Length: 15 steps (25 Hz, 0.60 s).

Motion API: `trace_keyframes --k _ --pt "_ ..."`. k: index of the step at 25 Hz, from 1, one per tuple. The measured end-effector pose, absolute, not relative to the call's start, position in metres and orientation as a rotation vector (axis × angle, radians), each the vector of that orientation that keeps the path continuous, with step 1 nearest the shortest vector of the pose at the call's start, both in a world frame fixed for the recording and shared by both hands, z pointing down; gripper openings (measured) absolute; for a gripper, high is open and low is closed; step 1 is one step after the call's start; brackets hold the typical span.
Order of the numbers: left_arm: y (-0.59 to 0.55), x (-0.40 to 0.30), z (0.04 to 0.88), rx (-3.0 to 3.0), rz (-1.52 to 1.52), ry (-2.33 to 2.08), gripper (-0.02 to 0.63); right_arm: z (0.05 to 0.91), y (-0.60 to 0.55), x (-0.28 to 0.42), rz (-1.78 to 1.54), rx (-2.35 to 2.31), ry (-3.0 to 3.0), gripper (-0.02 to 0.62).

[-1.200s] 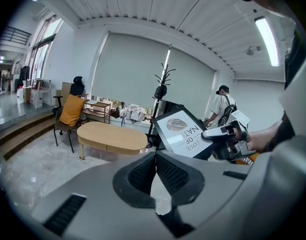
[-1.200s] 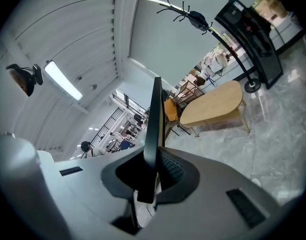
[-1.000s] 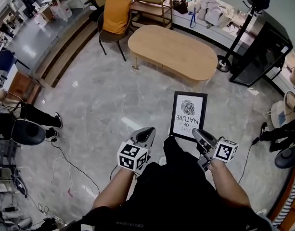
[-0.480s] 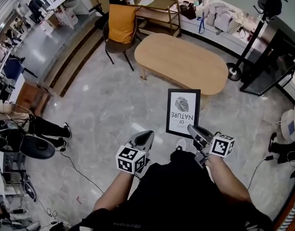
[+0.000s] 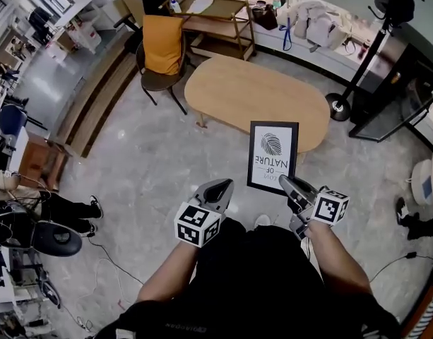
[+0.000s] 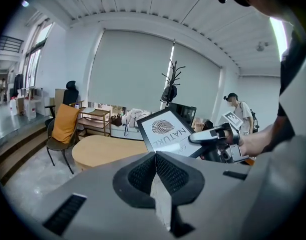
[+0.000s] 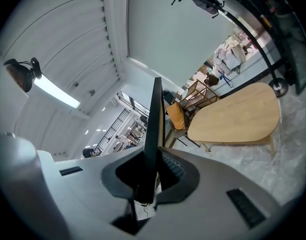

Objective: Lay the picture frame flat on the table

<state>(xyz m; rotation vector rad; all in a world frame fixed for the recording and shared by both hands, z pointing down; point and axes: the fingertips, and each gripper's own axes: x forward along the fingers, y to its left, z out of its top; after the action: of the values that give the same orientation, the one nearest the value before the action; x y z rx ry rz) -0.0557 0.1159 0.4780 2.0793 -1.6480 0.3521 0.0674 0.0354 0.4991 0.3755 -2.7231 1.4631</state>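
The picture frame (image 5: pixel 273 155) is black-rimmed with a white leaf print, and it hangs upright in the air over the near edge of the oval wooden table (image 5: pixel 237 83). My right gripper (image 5: pixel 290 184) is shut on its lower right corner. In the right gripper view the frame (image 7: pixel 153 119) stands edge-on between the jaws of that gripper (image 7: pixel 152 169), with the table (image 7: pixel 237 116) beyond. My left gripper (image 5: pixel 220 187) is shut and holds nothing, left of the frame and apart from it. In the left gripper view its closed jaws (image 6: pixel 155 164) sit below the frame (image 6: pixel 165 129).
A chair with an orange cushion (image 5: pixel 159 48) stands at the table's far left end, a wooden shelf cart (image 5: pixel 216 16) behind it. A coat stand (image 5: pixel 361 69) and a black cabinet (image 5: pixel 407 83) are on the right. A person's legs (image 5: pixel 61 207) and cables lie at the left.
The frame, still in my right gripper, has come forward and now overlaps the table's near edge. Both grippers have moved closer to the table.
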Motion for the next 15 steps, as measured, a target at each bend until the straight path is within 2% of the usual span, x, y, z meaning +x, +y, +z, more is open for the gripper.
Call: trace_keyframes --k 9,15 --pt "0.045 -0.058 0.505 2.120 0.390 -1.460 0.005 0.522 -0.009 0.069 1.555 0.552 -2.638 0.040" --pt "-0.033 -0.088 0.506 2.232 0.397 -1.341 0.005 0.531 -0.063 0.046 1.563 0.739 -2.612 0.040"
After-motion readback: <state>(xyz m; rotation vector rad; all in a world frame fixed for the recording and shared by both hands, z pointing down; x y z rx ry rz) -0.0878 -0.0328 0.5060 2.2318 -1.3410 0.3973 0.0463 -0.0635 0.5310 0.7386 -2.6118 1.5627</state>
